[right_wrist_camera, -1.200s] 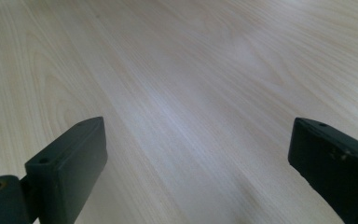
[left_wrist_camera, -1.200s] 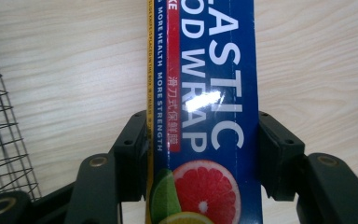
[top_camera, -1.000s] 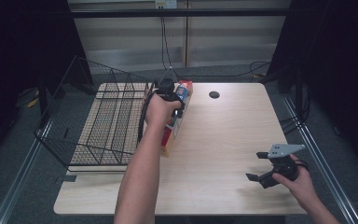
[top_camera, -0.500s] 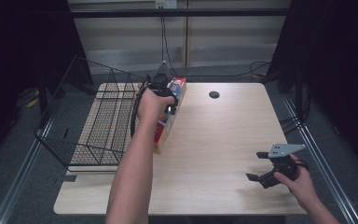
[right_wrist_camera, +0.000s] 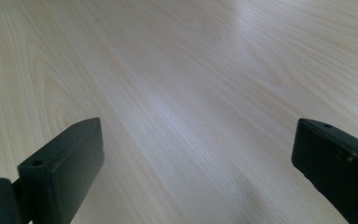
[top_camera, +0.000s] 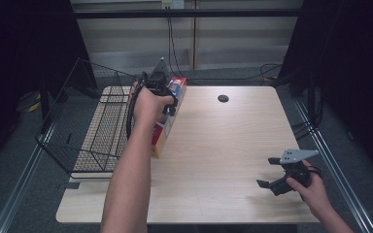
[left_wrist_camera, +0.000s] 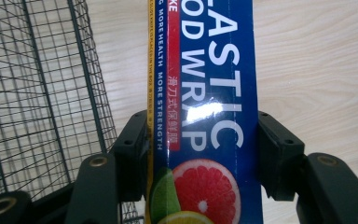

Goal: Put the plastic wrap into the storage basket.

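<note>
Left claw (left_wrist_camera: 200, 154) on wrap box (left_wrist_camera: 205, 93) (tight)

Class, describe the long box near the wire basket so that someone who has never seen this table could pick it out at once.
Start at the pale wooden table and find the black wire basket on its left side. Right beside it is a long, narrow blue cardboard box of plastic food wrap, clamped in the left claw. Its citrus-slice picture and white lettering set it apart.
</note>
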A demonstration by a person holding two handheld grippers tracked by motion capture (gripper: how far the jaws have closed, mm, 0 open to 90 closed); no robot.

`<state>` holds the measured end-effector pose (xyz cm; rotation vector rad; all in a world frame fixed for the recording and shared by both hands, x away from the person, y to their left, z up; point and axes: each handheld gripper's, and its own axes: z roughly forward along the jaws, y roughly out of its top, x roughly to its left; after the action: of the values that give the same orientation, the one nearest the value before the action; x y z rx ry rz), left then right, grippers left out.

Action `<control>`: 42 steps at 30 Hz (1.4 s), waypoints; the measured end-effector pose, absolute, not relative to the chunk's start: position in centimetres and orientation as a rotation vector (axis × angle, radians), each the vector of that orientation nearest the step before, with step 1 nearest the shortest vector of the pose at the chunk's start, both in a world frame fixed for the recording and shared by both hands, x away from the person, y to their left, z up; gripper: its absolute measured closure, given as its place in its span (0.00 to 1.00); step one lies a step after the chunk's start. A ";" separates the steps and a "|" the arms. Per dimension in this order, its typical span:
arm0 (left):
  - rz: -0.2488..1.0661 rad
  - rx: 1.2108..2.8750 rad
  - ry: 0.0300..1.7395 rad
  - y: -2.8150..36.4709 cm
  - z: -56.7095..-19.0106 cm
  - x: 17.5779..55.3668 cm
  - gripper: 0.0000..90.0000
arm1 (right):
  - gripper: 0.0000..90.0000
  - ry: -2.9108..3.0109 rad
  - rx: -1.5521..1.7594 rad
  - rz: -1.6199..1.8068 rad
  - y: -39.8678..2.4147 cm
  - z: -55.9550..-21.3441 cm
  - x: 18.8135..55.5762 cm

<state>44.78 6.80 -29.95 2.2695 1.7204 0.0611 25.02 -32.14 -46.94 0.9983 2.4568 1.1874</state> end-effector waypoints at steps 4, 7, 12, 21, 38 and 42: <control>0.049 2.247 1.726 7.3 -29.4 44.7 0.50 | 0.03 2.448 1.005 1.190 -32.3 -46.9 25.0; 0.063 2.241 1.733 7.5 -29.0 44.5 0.50 | 0.03 2.446 1.010 1.193 -32.4 -46.9 25.0; 0.062 2.240 1.729 8.0 -28.3 44.4 0.50 | 0.03 2.449 1.011 1.187 -32.4 -46.9 25.0; 0.057 2.217 1.751 9.2 -27.1 44.1 0.50 | 0.03 2.461 1.000 1.183 -32.2 -46.9 25.0; 0.059 2.178 1.799 11.5 -25.6 43.6 0.50 | 0.03 2.464 0.991 1.181 -32.1 -47.0 25.0; 0.058 2.181 1.802 12.0 -25.4 43.5 0.50 | 0.03 2.462 0.999 1.184 -32.2 -47.0 24.9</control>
<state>43.53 12.02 -25.36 2.1814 1.8025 0.0580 24.95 -32.17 -46.97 0.9987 2.4619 1.1836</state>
